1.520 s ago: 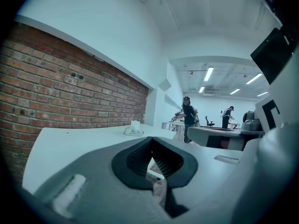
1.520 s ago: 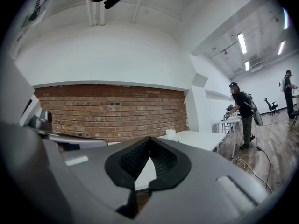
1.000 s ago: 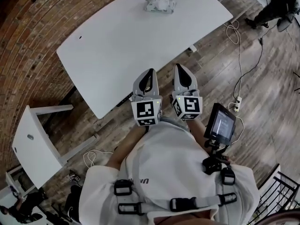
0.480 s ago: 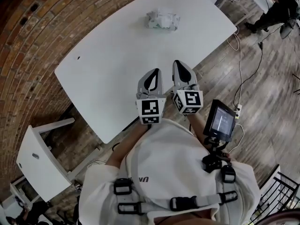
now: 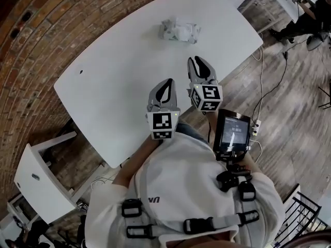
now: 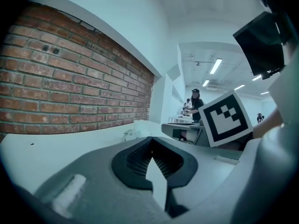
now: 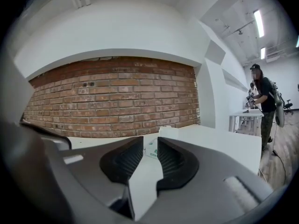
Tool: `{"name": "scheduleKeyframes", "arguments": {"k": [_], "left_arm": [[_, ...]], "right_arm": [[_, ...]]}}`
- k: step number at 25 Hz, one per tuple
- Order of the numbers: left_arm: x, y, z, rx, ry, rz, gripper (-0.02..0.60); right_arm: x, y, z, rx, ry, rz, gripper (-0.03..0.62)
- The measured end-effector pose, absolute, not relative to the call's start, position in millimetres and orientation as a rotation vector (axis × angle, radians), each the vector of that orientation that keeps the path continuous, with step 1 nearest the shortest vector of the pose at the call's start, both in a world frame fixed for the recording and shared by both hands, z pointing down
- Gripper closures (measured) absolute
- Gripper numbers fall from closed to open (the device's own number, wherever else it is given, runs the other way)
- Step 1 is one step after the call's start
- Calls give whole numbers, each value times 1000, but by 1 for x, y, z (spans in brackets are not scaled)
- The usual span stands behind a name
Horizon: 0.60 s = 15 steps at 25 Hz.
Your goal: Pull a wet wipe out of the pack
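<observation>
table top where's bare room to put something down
Bare: the table from wipe pack to its left corner, and the strip between pack and grippers. Crowded: near edge, under left gripper and right gripper, its empty jaws opening.

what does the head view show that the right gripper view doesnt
Only the head view: the left gripper, the screen at the person's right side, and the wood floor. Only the right gripper view: a standing person at a far desk, ceiling lights, and the gap between the right gripper jaws, which are opening with nothing between them. Both: the wet wipe pack on the white table, the brick wall, and the right gripper itself.
</observation>
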<state>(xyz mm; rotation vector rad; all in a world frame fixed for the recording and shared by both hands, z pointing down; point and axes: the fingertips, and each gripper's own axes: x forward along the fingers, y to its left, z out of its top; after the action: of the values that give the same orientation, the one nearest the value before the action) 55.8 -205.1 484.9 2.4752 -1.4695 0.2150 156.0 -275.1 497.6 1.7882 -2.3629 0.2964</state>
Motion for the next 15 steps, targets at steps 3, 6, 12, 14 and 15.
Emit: {"name": "scheduleKeyframes", "arguments": {"k": [3, 6, 12, 14, 15], "left_arm": [[53, -216, 484, 2445, -1518, 229, 578], [53, -227, 482, 2451, -1547, 235, 578], [48, -248, 484, 2435, -1579, 254, 578], [43, -253, 487, 2424, -1594, 262, 578], [42, -254, 490, 2417, -1597, 269, 578]], "right_arm": [[157, -301, 508, 1734, -2351, 316, 480], [154, -328, 523, 1679, -2331, 320, 462], [153, -374, 558, 1649, -2262, 359, 453], [152, -386, 569, 1647, -2248, 376, 450], [153, -391, 574, 1648, -2240, 386, 442]]}}
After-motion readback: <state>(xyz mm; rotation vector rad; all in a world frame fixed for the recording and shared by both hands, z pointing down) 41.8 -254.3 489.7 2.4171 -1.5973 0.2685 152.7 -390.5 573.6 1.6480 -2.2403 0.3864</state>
